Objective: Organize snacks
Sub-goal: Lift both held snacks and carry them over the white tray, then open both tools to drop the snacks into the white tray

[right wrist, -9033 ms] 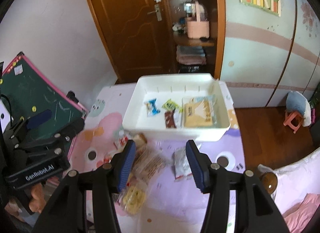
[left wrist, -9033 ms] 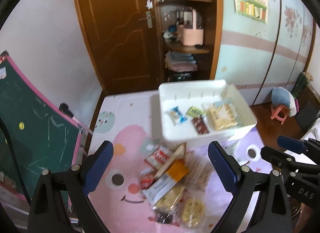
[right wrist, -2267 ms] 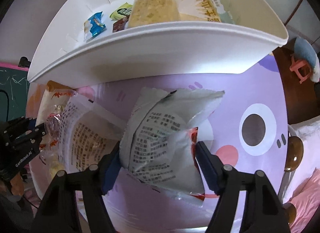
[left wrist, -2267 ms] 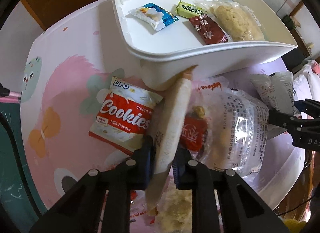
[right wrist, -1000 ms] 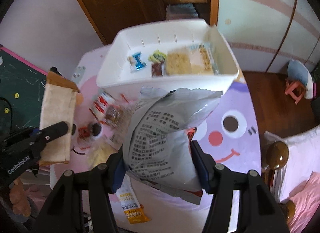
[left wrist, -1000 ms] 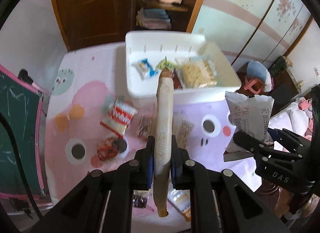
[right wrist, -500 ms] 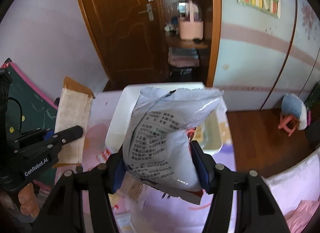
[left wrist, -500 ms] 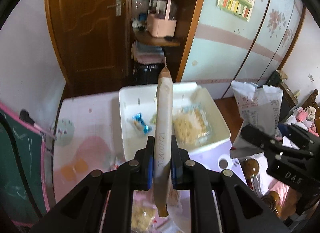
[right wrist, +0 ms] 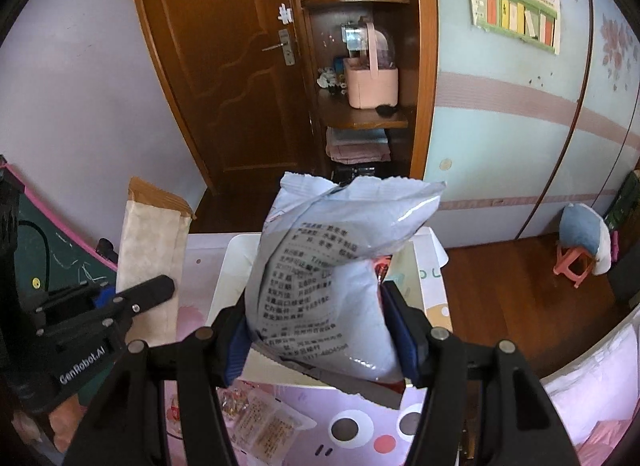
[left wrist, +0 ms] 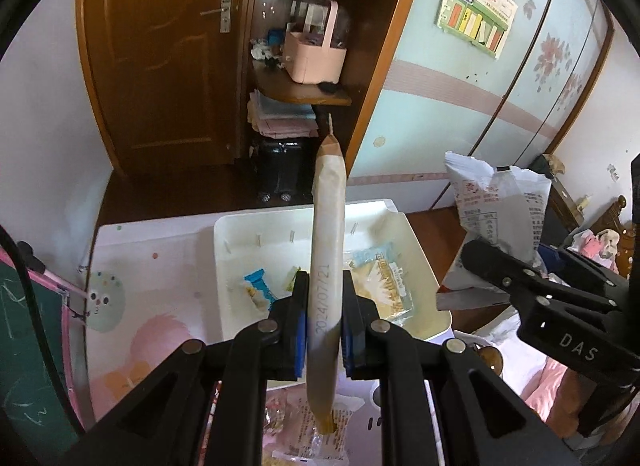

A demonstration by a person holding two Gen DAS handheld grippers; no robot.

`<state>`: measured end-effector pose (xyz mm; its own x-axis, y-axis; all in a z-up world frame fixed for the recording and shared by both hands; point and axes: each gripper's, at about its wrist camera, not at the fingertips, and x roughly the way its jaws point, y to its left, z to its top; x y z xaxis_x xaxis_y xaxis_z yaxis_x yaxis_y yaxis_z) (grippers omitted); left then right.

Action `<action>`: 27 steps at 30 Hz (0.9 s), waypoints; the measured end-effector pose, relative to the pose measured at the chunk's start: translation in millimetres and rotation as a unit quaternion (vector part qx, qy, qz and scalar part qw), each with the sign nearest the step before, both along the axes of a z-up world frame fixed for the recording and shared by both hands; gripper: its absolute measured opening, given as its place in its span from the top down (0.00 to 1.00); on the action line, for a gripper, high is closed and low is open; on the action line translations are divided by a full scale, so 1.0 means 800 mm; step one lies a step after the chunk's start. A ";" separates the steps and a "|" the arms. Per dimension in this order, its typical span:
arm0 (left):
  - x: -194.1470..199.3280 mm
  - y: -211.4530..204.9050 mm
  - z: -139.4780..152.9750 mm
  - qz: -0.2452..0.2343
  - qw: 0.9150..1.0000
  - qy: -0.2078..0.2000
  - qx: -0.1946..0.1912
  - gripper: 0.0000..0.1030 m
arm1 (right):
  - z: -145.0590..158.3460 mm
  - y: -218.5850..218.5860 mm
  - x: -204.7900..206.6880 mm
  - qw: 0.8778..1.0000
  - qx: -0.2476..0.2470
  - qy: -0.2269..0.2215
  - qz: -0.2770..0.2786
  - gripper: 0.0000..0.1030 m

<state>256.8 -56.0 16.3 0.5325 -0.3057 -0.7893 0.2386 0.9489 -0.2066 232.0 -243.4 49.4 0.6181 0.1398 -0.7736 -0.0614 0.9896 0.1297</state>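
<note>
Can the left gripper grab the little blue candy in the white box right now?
Probably not. The left gripper is already shut on a long tan packet, so it has no free grip. The blue candy lies uncovered in the white bin, so the packet would likely need dropping first.
</note>
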 end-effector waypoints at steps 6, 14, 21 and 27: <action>0.029 -0.003 -0.026 0.002 1.000 0.017 0.003 0.89 | -0.022 0.001 0.026 1.000 0.008 0.021 -0.010 0.42; 0.059 -0.010 -0.058 0.003 0.999 0.033 0.016 0.89 | -0.052 0.009 0.057 0.999 0.009 0.046 -0.016 0.41; 0.084 -0.012 -0.082 0.012 0.998 0.044 0.034 0.87 | -0.074 0.015 0.089 0.998 -0.005 0.063 -0.020 0.40; 0.090 -0.002 -0.089 0.049 0.997 0.022 0.061 0.19 | -0.092 0.011 0.102 0.996 -0.016 0.077 -0.040 0.35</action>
